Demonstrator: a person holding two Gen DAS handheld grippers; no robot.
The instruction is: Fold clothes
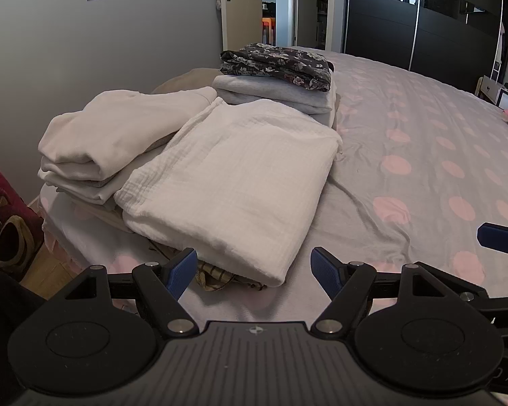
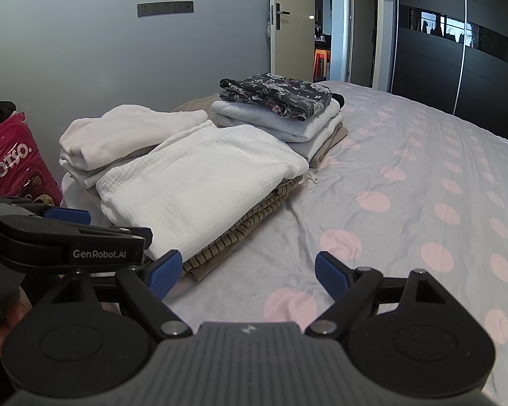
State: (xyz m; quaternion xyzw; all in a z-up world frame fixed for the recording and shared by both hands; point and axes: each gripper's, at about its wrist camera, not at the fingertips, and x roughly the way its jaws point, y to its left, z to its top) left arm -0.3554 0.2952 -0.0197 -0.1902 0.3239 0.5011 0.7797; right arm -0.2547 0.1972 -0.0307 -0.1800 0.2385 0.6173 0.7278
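the left gripper and the right gripper both hover with jaws spread and nothing between them, above the near edge of the bed. the folded white garment tops the nearest pile on the bed's left side, a striped piece beneath it; the floral garment crowns the far stack.

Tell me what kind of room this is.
Most likely a bedroom in a home: a wide bed under a dotted sheet holds piles of folded clothes, a dark sliding wardrobe stands behind it, and a door opens onto another room.
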